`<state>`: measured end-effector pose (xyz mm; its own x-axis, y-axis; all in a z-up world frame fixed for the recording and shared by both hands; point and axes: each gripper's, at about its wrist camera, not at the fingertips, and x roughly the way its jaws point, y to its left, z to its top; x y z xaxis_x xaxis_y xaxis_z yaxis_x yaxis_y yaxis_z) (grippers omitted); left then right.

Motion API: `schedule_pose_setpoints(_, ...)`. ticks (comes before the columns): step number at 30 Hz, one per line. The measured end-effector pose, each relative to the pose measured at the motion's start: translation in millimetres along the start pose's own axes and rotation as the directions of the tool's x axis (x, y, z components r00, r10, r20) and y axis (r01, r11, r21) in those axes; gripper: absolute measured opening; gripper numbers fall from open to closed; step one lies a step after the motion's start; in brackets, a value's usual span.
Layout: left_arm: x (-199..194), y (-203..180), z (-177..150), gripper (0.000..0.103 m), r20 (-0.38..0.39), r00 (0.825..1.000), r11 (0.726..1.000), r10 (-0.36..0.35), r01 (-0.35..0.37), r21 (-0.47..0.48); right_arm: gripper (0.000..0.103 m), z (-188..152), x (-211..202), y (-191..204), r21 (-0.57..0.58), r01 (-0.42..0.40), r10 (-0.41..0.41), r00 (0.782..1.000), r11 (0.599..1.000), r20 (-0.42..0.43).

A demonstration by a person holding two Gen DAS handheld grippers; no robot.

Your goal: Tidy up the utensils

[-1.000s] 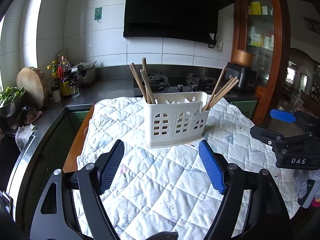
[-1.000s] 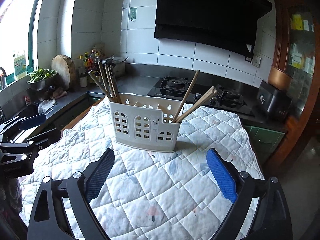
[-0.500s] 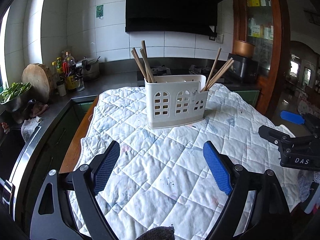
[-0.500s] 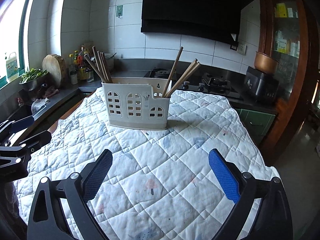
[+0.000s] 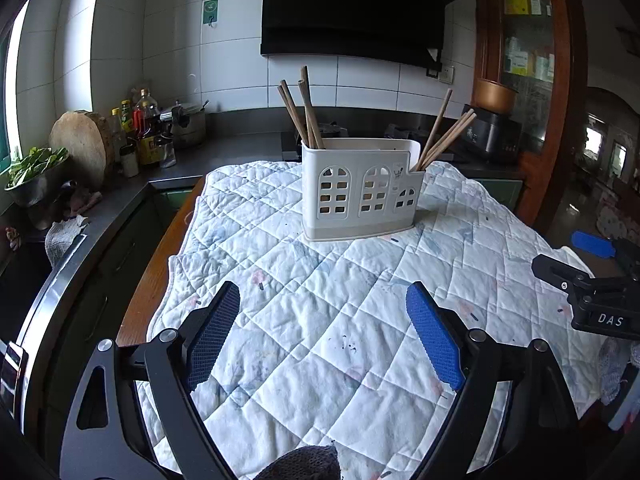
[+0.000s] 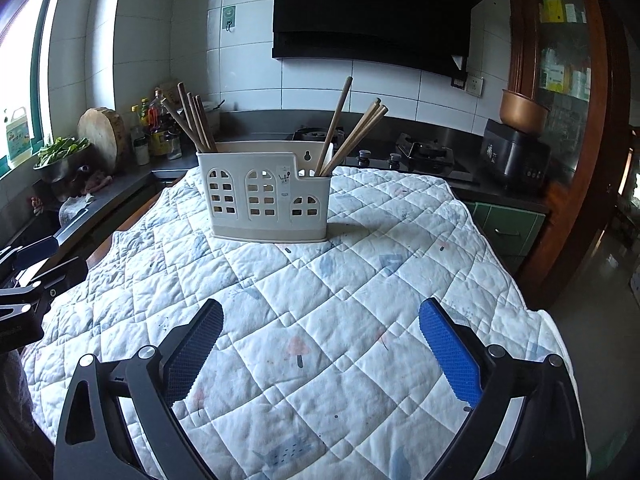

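A white plastic utensil holder [image 5: 360,192] with arched cut-outs stands upright on a quilted white cloth [image 5: 320,320]; it also shows in the right wrist view [image 6: 266,196]. Several wooden chopsticks lean in its left compartment [image 5: 302,112] and in its right compartment [image 5: 444,136]. My left gripper [image 5: 324,312] is open and empty, well in front of the holder. My right gripper [image 6: 320,324] is open and empty, also in front of it. The right gripper appears at the right edge of the left wrist view [image 5: 592,284].
A dark counter runs along the left with bottles [image 5: 140,132], a round wooden board [image 5: 82,152] and a bowl of greens [image 5: 32,172]. A gas hob [image 6: 424,152] and a black cooker [image 6: 516,152] stand behind. The table's wooden edge [image 5: 160,256] shows at left.
Both grippers have pulled back from the holder, which now looks smaller and farther away. Both stay open and empty.
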<state>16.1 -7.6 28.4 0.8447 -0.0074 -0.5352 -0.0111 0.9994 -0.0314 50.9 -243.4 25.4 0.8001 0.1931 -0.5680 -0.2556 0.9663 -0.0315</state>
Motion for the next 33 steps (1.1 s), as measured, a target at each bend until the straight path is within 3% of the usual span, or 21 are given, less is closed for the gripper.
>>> schedule_pose_setpoints(33, 2.0, -4.9, -12.1, 0.090, -0.050, 0.999, 1.000, -0.022, 0.022, -0.001, 0.096, -8.8, 1.1, 5.5, -0.014, -0.018, 0.017, 0.999, 1.000, -0.027)
